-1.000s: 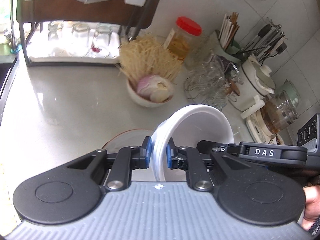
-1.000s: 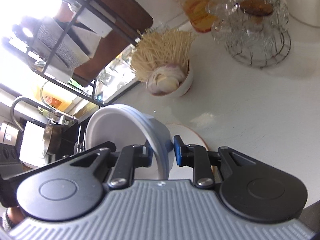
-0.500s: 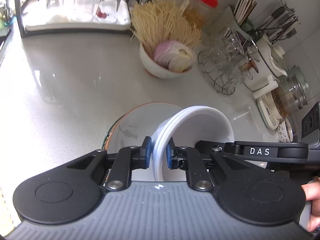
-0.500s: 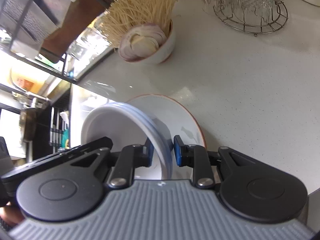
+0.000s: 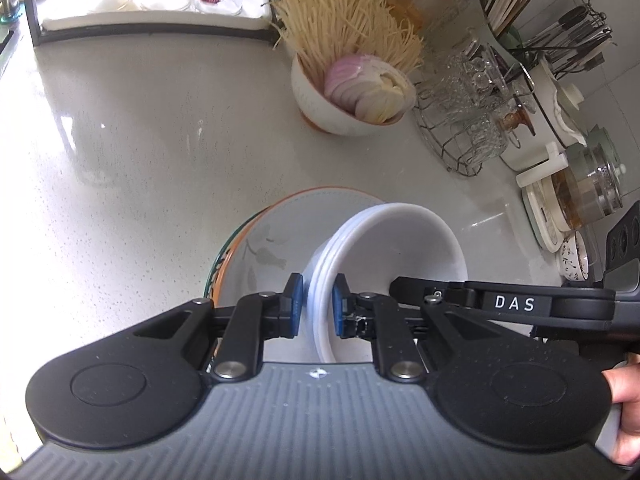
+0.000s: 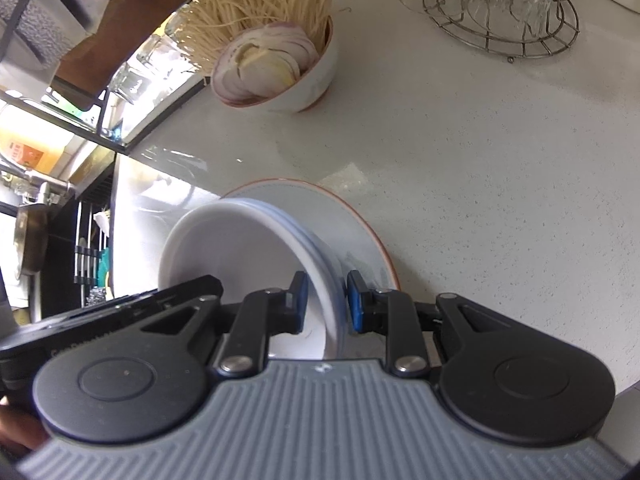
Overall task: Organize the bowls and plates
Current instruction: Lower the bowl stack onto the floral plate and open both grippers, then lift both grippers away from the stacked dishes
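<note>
Where both tools (image 5: 316, 304) (image 6: 326, 304) clamp stacked white bowls (image 5: 384, 256), speckled pale countertop (image 5: 140, 140), tiled wall (image 5: 616, 8).

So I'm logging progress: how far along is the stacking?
Done: plates already stacked on the counter. In hand: both tongs, left and right, clamp opposite rims of the nested white bowls over that stack. Left: set them down and let go. The onion bowl sits apart.

Glossy white ceramic bowls (image 5: 400, 248); glazed orange-rimmed plate (image 5: 280, 232); speckled, polished pale stone bench (image 5: 140, 140); bare wire metal rack (image 5: 460, 152) with clear glass.
</note>
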Demonstrator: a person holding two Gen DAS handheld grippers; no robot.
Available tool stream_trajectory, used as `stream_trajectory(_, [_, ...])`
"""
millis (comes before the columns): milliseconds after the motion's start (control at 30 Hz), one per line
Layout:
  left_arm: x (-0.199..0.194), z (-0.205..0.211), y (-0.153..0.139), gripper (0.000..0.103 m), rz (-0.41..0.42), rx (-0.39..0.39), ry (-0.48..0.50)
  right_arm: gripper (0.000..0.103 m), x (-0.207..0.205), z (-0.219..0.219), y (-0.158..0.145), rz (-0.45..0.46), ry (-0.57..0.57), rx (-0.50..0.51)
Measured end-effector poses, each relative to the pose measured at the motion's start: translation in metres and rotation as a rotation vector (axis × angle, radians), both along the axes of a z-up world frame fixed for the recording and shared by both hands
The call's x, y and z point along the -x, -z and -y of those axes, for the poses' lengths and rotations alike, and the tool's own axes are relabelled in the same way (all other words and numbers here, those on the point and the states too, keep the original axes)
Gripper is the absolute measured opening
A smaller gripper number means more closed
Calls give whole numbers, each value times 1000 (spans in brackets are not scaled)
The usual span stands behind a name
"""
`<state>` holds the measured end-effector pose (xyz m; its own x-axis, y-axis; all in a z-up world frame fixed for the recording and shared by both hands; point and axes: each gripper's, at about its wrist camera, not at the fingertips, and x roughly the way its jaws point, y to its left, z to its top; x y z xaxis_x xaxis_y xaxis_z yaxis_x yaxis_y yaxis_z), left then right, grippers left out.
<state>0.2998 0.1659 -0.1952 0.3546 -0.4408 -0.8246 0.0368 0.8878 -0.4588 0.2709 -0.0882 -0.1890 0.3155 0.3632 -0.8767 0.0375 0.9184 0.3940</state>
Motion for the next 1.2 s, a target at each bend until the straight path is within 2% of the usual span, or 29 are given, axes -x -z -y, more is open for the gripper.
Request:
stream_trajectory(267, [1, 1, -1, 17, 5, -3, -8, 25, 0, 3, 0, 10, 15, -9])
stream_trajectory(333, [2, 0, -2, 29, 4, -5, -16, 26, 1, 5, -4, 30, 13, -6])
stream_trajectory(367, [3, 0, -3, 39, 9, -7, -16, 26, 1, 4, -7, 43, 9, 4])
stream_trajectory(400, [4, 0, -5, 43, 18, -11, -18, 26, 2, 4, -9, 54, 7, 14])
stream_trajectory(667, [14, 5, -28, 43, 97, -50, -14, 26, 10, 11, -22, 109, 17, 19])
stream_trajectory(800, [24, 7, -43, 43, 142, -83, -6, 26, 22, 12, -33, 166, 18, 30])
stream_trajectory(933, [33, 3, -57, 43, 155, -81, 3, 26, 34, 13, -45, 225, 24, 36])
stream_trajectory(1033, [40, 3, -73, 43, 199, -129, 22, 26, 41, 14, -58, 274, 33, 38])
stream_trajectory(1200, [52, 8, -100, 43, 262, -157, 24, 26, 55, 17, -85, 372, 37, 43])
